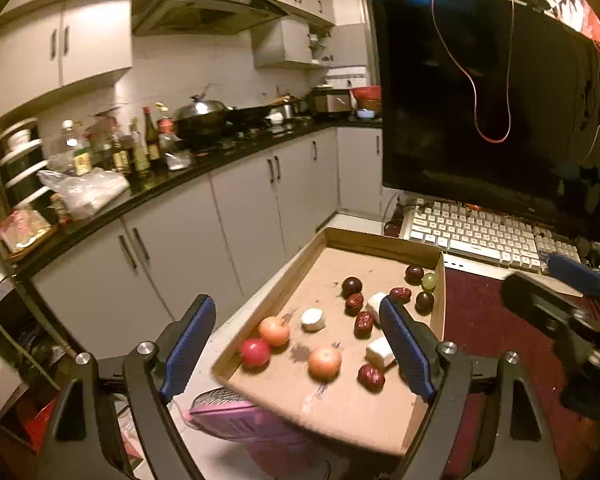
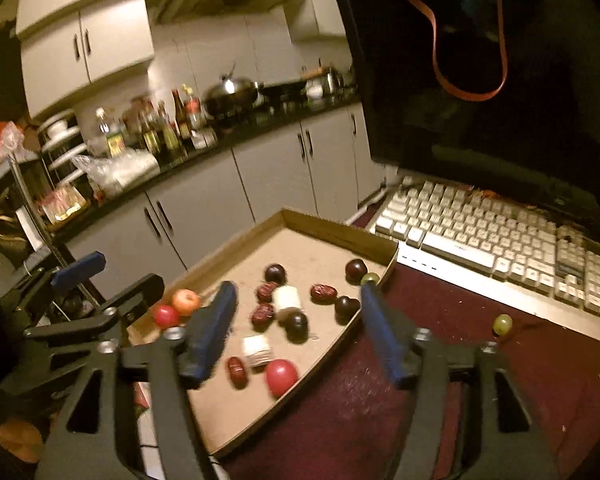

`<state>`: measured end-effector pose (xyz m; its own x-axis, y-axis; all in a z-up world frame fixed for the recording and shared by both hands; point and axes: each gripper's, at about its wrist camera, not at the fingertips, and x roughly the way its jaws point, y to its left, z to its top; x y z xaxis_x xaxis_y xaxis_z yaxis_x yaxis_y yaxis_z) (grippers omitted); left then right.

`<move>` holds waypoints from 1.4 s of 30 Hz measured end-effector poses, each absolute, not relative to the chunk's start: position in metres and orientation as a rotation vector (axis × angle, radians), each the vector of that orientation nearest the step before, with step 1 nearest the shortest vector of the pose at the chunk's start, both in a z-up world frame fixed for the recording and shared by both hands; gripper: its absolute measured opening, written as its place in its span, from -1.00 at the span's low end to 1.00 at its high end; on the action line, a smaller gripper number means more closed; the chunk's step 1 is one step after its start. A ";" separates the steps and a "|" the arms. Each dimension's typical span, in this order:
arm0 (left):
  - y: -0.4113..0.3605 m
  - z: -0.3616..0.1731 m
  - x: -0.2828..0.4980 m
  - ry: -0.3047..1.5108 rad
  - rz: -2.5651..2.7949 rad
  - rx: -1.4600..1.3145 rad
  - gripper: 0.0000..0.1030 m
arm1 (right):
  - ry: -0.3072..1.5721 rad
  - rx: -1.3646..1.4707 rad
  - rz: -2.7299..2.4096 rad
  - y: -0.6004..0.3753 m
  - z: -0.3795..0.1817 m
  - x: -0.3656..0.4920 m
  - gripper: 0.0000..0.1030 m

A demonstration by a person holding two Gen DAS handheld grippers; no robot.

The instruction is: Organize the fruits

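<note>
Cardboard tray point(image 1: 380, 240) on tabletop point(image 2: 440, 360), long axis running from tongs toward kitchen cabinets, near end overhanging edge. Inside: apples point(image 1: 325, 362), red dates point(image 1: 363, 324), dark plums point(image 1: 351, 286), white chunks point(image 1: 313, 319), green grape point(image 1: 429, 280). Second grape point(image 2: 502, 324) loose on tabletop beside keyboard point(image 2: 500, 236). Left tongs point(image 1: 296, 344) spread, empty, above tray. Right tongs point(image 2: 296, 320) spread, empty. Keyboard legends unreadable.
</note>
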<state>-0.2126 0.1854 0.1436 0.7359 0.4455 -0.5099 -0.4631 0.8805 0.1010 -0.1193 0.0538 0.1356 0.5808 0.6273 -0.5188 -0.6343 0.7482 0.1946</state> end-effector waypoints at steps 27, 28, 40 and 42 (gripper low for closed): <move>0.131 0.193 -0.331 0.275 0.661 0.069 1.00 | 0.269 0.042 0.589 -0.026 0.196 -0.289 0.99; 0.130 0.192 -0.333 0.276 0.661 0.067 0.99 | 0.271 0.050 0.589 -0.027 0.197 -0.288 0.99; 0.141 0.188 -0.331 0.297 0.668 0.052 1.00 | 0.278 0.035 0.595 -0.021 0.197 -0.288 0.99; 0.141 0.187 -0.329 0.302 0.666 0.052 1.00 | 0.279 0.034 0.593 -0.021 0.197 -0.288 0.99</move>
